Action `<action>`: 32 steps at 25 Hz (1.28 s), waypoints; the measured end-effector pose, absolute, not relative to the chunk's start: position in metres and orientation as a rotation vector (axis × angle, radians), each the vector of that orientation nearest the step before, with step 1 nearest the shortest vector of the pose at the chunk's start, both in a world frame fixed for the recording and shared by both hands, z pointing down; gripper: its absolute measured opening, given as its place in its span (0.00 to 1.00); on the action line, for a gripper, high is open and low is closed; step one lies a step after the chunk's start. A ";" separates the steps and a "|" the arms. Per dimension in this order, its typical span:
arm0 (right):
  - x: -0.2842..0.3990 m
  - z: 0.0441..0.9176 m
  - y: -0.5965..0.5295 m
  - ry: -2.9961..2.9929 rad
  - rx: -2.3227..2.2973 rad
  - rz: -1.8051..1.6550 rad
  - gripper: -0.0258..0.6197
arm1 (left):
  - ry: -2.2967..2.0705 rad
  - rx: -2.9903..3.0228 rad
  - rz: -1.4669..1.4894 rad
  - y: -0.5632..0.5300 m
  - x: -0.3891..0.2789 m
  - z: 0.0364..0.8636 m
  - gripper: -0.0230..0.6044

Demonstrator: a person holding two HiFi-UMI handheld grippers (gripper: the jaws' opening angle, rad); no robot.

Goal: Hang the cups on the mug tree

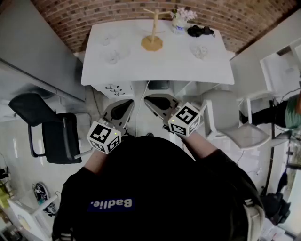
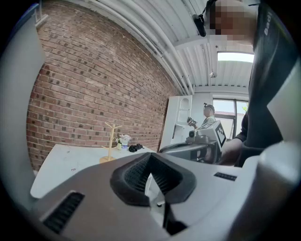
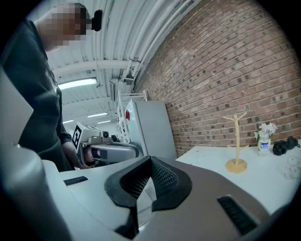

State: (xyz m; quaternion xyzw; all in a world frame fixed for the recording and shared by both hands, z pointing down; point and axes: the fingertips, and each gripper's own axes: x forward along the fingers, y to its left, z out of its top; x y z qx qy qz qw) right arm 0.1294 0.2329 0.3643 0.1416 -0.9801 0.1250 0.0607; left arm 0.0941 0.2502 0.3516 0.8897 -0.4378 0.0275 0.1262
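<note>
The wooden mug tree [image 1: 152,29] stands upright near the far edge of the white table [image 1: 155,70]; one clear cup [image 1: 113,56] stands on the table to its left and nearer, a second cup [image 1: 201,51] to its right, both apart from it; a small vase of flowers [image 1: 180,20] and a black bundle [image 1: 200,31] sit by the far right corner.

The only print to be read is on the person's dark top [image 1: 110,204], seemingly "Badlie."

A red brick wall [image 1: 94,14] runs behind the table; a black chair [image 1: 51,134] stands at the left, a pale chair [image 1: 235,127] at the right, on a light floor.

The left hand-held gripper [image 1: 123,108] and right hand-held gripper [image 1: 157,104] are held side by side close to the body, well short of the table and pointing towards it; each has its jaws pressed together with nothing between them.
</note>
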 end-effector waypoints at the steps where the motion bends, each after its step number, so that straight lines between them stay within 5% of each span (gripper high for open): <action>1: 0.129 0.365 0.234 -2.963 0.424 0.383 0.09 | -1.277 2.589 0.081 0.251 0.094 0.352 0.04; 21: 0.123 0.374 0.231 -2.962 0.390 0.417 0.09 | -1.300 2.561 0.083 0.251 0.090 0.357 0.04; 32: 0.075 0.377 0.168 -2.922 0.448 0.370 0.09 | -1.303 2.584 0.080 0.204 0.031 0.364 0.04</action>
